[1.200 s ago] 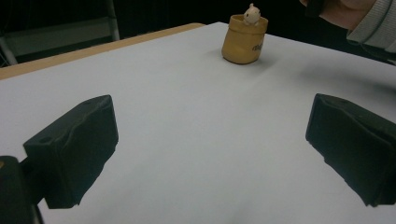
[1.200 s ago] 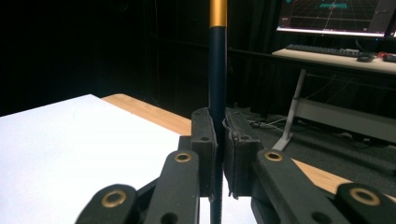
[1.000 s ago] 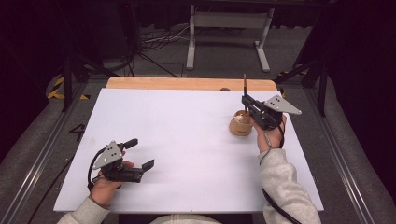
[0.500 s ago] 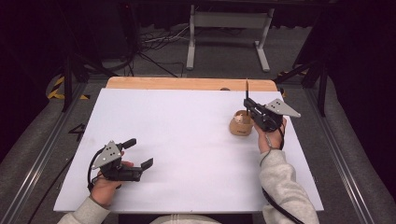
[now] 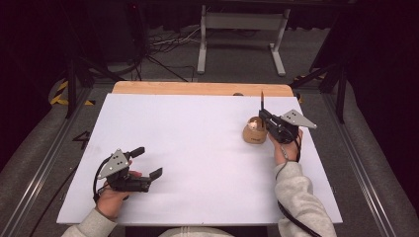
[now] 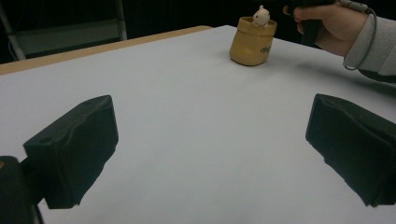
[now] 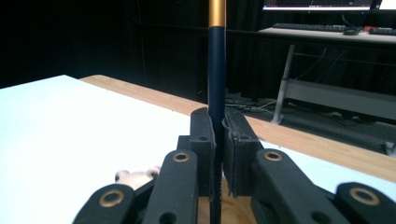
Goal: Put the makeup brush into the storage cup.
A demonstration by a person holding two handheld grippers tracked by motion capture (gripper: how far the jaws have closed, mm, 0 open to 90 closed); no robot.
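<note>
Just above the small tan ceramic pot with a pale figurine, your right gripper clamps an upright dark pen with a gold band. Well apart from that pot, your left gripper rests with its 2 jaws wide and empty.

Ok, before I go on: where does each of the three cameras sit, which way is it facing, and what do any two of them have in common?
High view: above the person's side, looking forward and down on the white table; forearms, left gripper, right gripper.
Left gripper view: rides the left gripper, looking level across the table between open jaws; the other hand shows.
Right gripper view: rides the right gripper, jaws shut on an upright dark pen.
Shared: high and left gripper views both show the tan holder.
</note>
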